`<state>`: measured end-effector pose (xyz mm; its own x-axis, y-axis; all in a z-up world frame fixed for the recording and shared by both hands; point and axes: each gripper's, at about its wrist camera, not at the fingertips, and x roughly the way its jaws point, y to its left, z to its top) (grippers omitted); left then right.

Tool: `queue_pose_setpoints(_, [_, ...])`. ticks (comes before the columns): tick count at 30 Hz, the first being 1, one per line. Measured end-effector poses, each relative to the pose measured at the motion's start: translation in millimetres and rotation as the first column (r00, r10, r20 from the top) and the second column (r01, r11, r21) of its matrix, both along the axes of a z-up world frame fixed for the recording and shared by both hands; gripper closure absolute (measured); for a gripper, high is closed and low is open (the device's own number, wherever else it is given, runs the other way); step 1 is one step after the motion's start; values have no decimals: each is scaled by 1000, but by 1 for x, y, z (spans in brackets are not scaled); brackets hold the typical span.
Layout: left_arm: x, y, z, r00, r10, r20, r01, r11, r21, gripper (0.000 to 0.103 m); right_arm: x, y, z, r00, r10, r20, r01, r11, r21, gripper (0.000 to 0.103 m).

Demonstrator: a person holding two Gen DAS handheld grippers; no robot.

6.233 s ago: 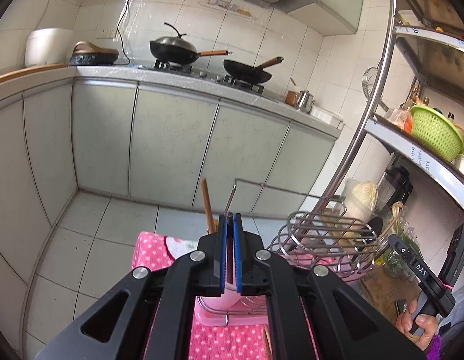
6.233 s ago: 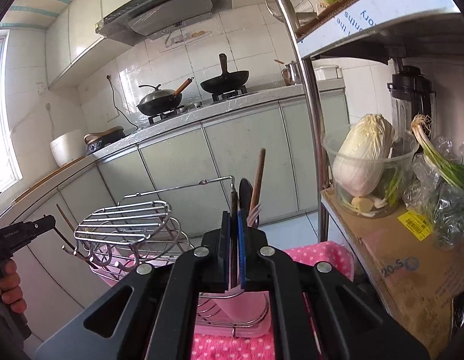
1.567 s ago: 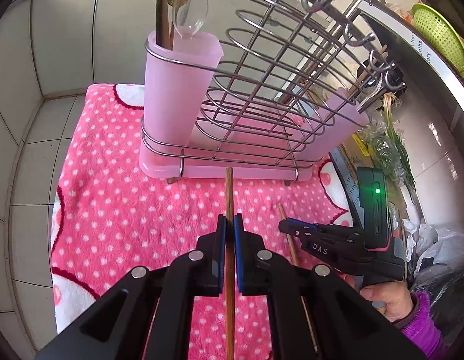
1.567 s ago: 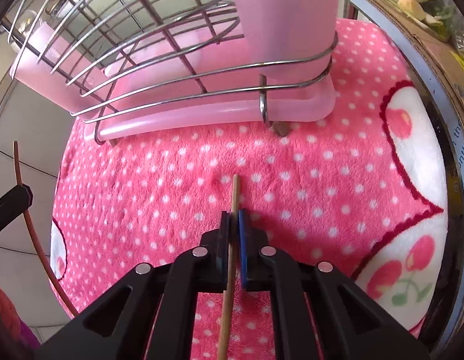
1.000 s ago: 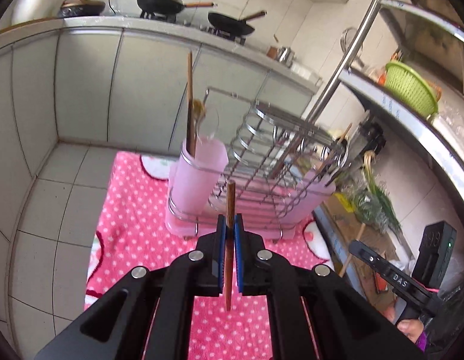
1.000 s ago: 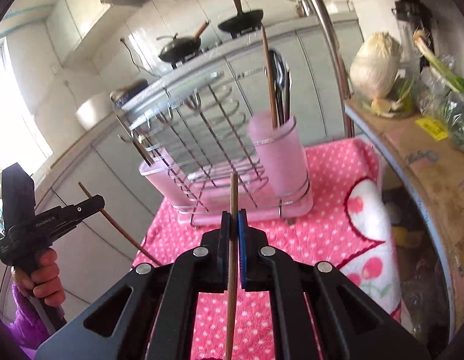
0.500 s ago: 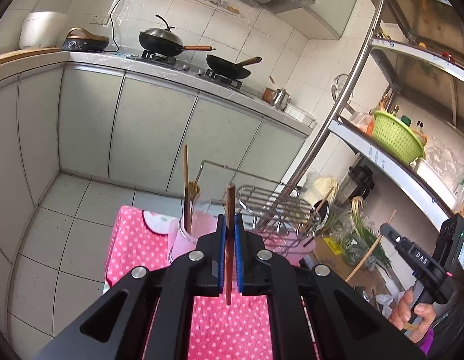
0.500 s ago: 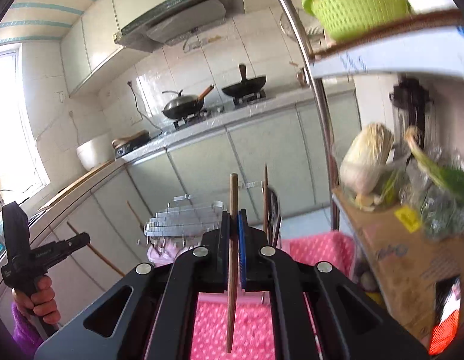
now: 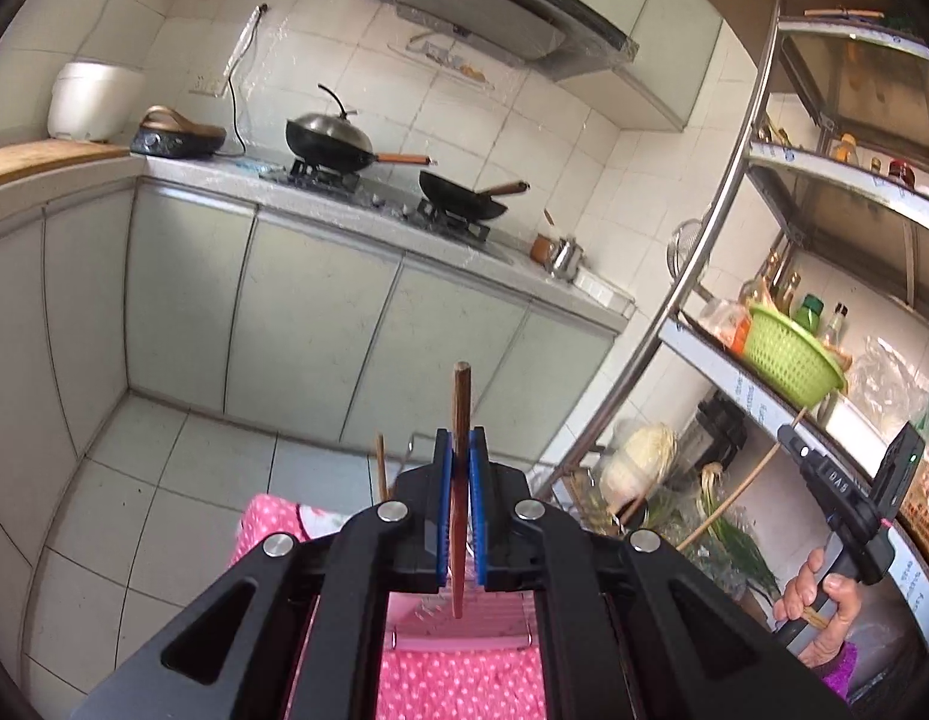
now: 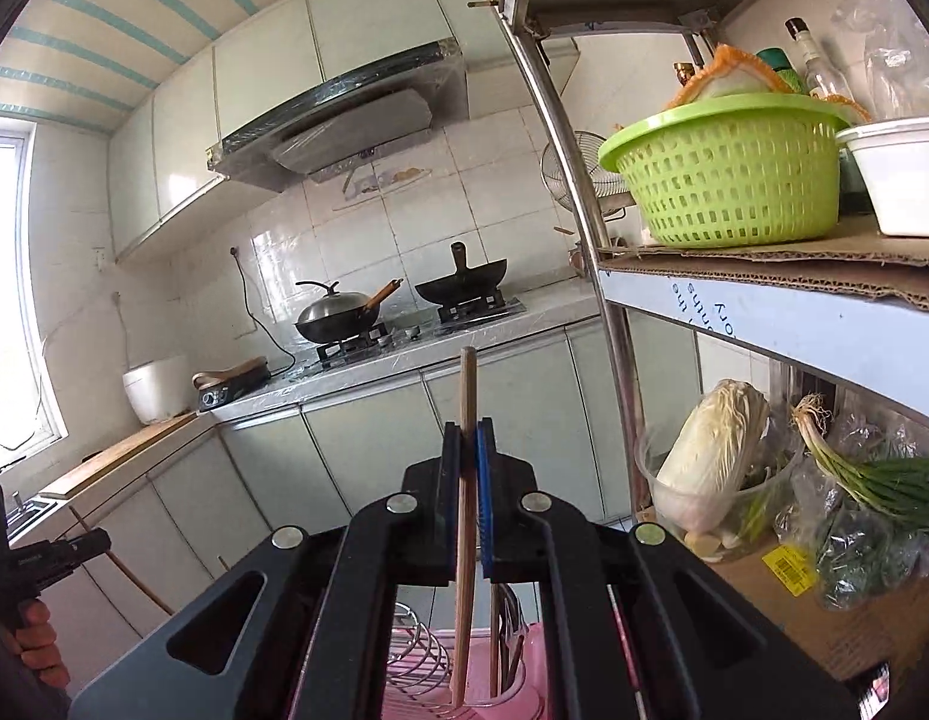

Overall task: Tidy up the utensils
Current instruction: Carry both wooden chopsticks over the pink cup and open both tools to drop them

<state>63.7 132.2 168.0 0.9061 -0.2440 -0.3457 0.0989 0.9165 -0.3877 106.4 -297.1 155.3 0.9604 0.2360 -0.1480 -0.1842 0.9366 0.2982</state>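
Observation:
My left gripper is shut on a dark brown chopstick that stands upright between the blue pads, high above the pink utensil rack. One brown stick pokes up from the rack's cup. In the left wrist view the right gripper shows at the far right, held by a hand. My right gripper is shut on a pale wooden chopstick, also upright, over the rack's pink cup and wire loops. The left gripper appears at the left edge of the right wrist view.
The rack stands on a pink dotted cloth. A steel shelf post rises close on the right, with a green basket, a cabbage and scallions. Two woks sit on the far counter.
Both grippers have risen with their chopsticks and tipped up toward level. The rack and cloth have dropped to the bottom of both views.

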Motion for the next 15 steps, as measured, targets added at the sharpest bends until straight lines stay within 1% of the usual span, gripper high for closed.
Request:
queue_pose_setpoints(4, [10,5,11,999,20,36,-20,1000,6,98,20,2,-9,1000,-24,-4,24,999,-22,97])
queue_pose_setpoints(8, [24,1,8,998,44,39,-45,998,43,98,35,3,-22,999,-28,-26,27,999,-30,97])
queue_pose_setpoints(11, [35,-4,-1,998,54,24,-55,996,77,98,43,6,-32,999,-34,-41,31,998,-59,97])
queue_pose_setpoints(15, [49,-9,-18,998,51,-25,-49,995,89,98,50,10,-48,997,-29,-78,23,997,-74,97])
